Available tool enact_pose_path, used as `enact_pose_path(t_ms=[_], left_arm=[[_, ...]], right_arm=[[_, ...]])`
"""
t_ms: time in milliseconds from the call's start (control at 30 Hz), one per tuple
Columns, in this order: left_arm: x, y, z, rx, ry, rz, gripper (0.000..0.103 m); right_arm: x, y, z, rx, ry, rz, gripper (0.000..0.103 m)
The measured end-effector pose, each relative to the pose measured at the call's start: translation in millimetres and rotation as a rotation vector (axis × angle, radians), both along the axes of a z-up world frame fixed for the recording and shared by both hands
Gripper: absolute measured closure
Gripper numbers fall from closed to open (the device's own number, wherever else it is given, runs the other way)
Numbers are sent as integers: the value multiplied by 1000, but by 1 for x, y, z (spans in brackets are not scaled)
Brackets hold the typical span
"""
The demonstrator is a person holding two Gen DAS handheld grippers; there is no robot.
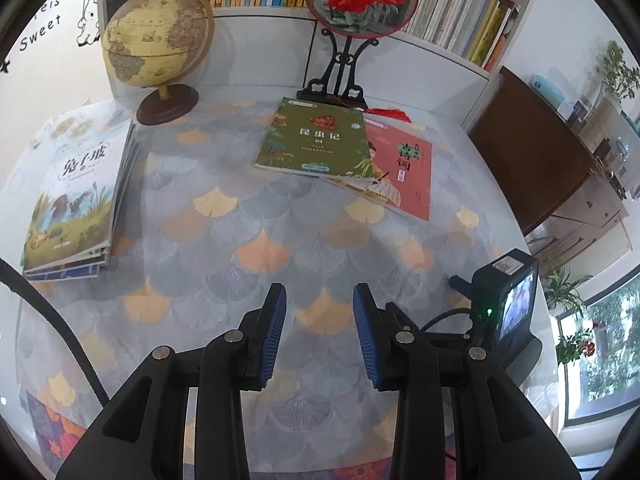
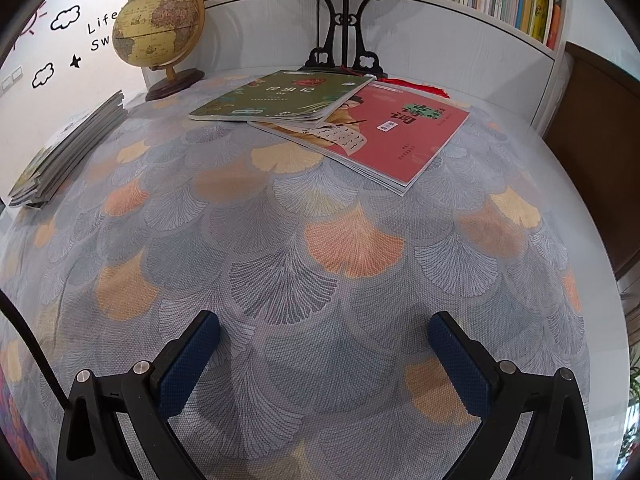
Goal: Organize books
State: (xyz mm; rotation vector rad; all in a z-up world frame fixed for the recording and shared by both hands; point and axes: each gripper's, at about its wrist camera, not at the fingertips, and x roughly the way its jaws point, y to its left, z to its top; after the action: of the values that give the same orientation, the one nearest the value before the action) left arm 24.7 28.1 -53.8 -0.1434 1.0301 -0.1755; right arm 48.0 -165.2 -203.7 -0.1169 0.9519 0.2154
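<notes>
A green book (image 1: 316,138) lies on top of a red book (image 1: 404,172) at the far side of the table. Both show in the right wrist view, green book (image 2: 280,94) overlapping red book (image 2: 400,136). A stack of several books (image 1: 76,200) lies at the left, also seen edge-on in the right wrist view (image 2: 68,148). My left gripper (image 1: 319,300) is open and empty above the tablecloth, well short of the books. My right gripper (image 2: 324,330) is wide open and empty, low over the cloth, near the front.
A globe (image 1: 158,40) stands at the back left. A round embroidered fan on a black stand (image 1: 356,4) stands behind the green book. A white bookshelf (image 1: 452,4) full of books runs along the back. The right gripper's body (image 1: 508,304) shows at the right.
</notes>
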Motion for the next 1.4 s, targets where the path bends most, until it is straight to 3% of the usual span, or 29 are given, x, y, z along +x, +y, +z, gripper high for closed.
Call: enact_pose_path(t_ms=[967, 1400], left_arm=[[20, -24, -11, 18, 36, -33, 71], [32, -38, 15, 91, 6, -69, 71]], right_arm=[[1, 0, 1, 0, 1, 0, 0], [0, 0, 1, 0, 0, 1, 0]])
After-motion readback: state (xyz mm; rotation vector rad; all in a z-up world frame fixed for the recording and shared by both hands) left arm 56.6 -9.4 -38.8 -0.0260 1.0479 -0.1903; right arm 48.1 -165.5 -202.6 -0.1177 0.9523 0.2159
